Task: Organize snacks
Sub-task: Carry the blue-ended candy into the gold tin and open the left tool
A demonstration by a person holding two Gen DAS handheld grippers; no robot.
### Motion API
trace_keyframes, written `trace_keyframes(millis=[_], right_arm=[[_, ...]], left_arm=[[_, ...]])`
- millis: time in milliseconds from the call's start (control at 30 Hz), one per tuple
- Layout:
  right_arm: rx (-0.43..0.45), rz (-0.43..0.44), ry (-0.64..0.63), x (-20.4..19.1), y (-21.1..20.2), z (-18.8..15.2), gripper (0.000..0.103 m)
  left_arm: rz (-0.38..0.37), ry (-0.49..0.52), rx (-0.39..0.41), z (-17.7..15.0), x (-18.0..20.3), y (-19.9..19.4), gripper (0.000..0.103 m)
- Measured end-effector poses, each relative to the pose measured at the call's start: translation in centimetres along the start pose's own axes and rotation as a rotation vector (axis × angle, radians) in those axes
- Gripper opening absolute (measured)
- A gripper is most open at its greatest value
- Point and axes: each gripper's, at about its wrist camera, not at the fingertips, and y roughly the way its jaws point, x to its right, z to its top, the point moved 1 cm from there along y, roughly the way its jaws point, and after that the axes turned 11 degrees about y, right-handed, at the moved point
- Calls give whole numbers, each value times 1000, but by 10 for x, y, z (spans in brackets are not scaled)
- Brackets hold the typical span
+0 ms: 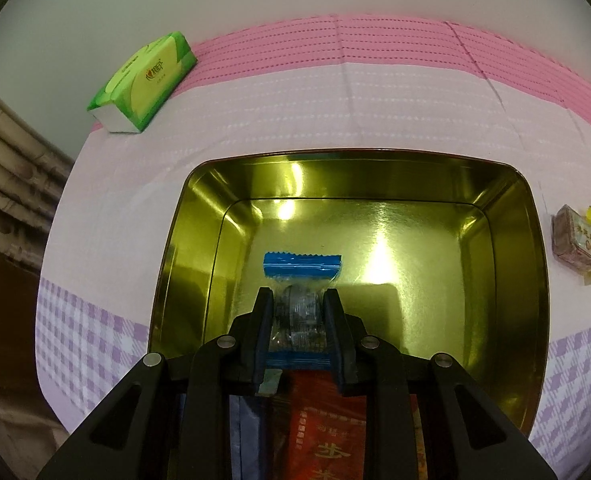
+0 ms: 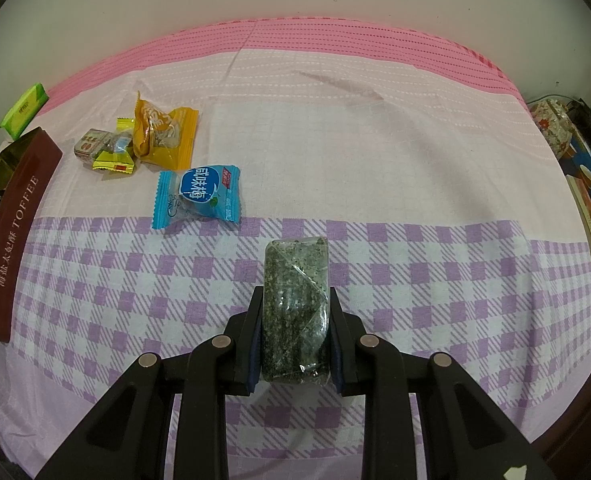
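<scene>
The dark red side of the tin box point(image 2: 13, 236) read "TOFFEE" in pale capitals, with a line of Chinese characters beside it. The light blue sweet wrapper point(image 2: 197, 197) lying on the table's pink, white and purple checked cloth point(image 2: 415, 152) carried large white Chinese characters on a blue patch. A green and yellow tissue pack point(image 1: 143, 88) at the far left edge of the cloth also bore printed characters, too small to read.

The left tool point(image 1: 298, 314) was closed on a small blue-edged clear packet with a dark sweet inside point(image 1: 301, 280), holding it over the shiny gold inside of the tin point(image 1: 395, 240), low above its floor; whether it touched I could not tell. Below the tool, a red packet with gold characters point(image 1: 327, 432) lay in the near end of the tin, partly hidden by the tool's black arms.

The right tool point(image 2: 295, 328) was clamped on a long clear-wrapped bar of speckled dark green point(image 2: 295, 304) over the purple checks.

Still loose on the cloth were one orange packet point(image 2: 165, 136), one small brown-printed block point(image 2: 91, 145), two little yellow-wrapped sweets point(image 2: 113, 162) huddled together, and the blue wrapper near them.
</scene>
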Motion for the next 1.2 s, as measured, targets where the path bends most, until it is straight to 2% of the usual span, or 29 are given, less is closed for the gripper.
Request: trace_keyframes(millis=[367, 533, 667, 767, 1000, 1200], right_arm=[[0, -3, -5, -1, 0, 0, 25], [-1, -4, -6, 0, 0, 0, 25], [-1, -6, -7, 0, 0, 0, 25], [-2, -5, -8, -1, 0, 0, 25], [-3, -8, -7, -2, 0, 0, 25], [-4, -16, -14, -1, 0, 0, 25]], left_arm=[[-22, 4, 5, 2, -3, -6, 29], [-33, 10, 17, 2, -2, -14, 38], [-40, 15, 26, 3, -2, -20, 41], [-45, 18, 32, 2, -2, -25, 51], [-54, 21, 69, -3, -3, -41, 52], [-98, -16, 97, -14, -10, -56, 58]])
